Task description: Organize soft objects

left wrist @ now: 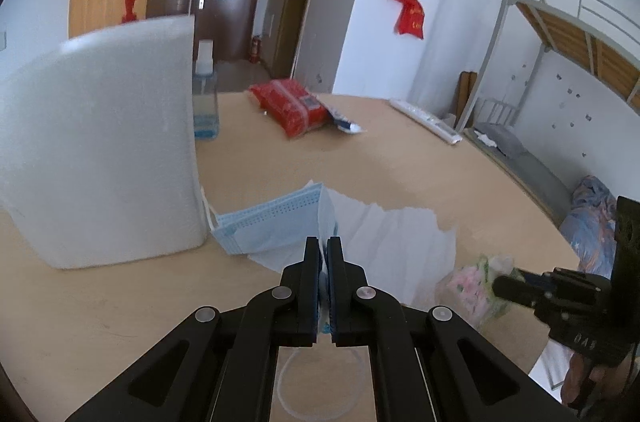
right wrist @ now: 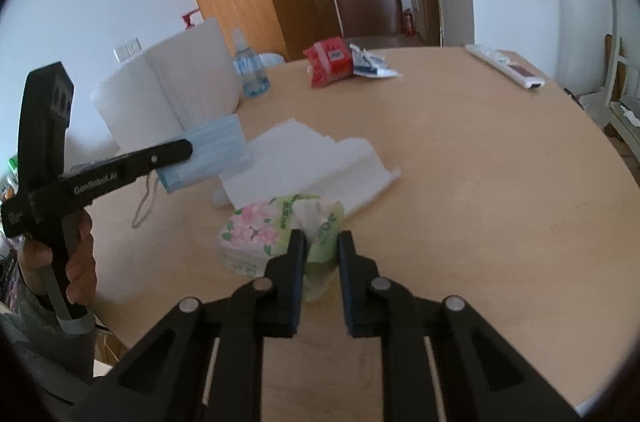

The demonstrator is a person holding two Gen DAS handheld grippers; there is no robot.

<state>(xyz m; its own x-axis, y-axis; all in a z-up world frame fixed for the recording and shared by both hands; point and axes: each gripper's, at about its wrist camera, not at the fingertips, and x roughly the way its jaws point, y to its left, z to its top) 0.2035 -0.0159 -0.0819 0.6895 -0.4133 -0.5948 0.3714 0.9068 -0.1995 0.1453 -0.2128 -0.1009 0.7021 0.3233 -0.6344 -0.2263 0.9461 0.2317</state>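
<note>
Left gripper (left wrist: 323, 242): jaws clenched on the near edge of a stack of blue face masks (left wrist: 276, 226), the stack fanning out ahead of and to the left of the tips, one ear loop dangling below. From the right wrist view the stack looks lifted off the wooden table (right wrist: 460, 150), probably pinched by one short edge so the whole bundle comes up together. Beyond the left jaws lies a pile of white tissue sheets (left wrist: 384, 234), and left of the masks stands a white foam block (left wrist: 100, 150), its corner touching or almost touching them; cannot tell which. Right gripper (right wrist: 322, 242): jaws nearly closed, grasping the near end of a soft tissue pack (right wrist: 276, 226) with pink flowers and green print; the wrapper is squeezed between the pads, white tissue puffing up just ahead of the tips. The pack seems to rest on the table, a little short of the tissue sheets. Judgement: one soft item per hand, each caught at an edge to suit limp goods. Risk: masks may slip apart from the stack.
</note>
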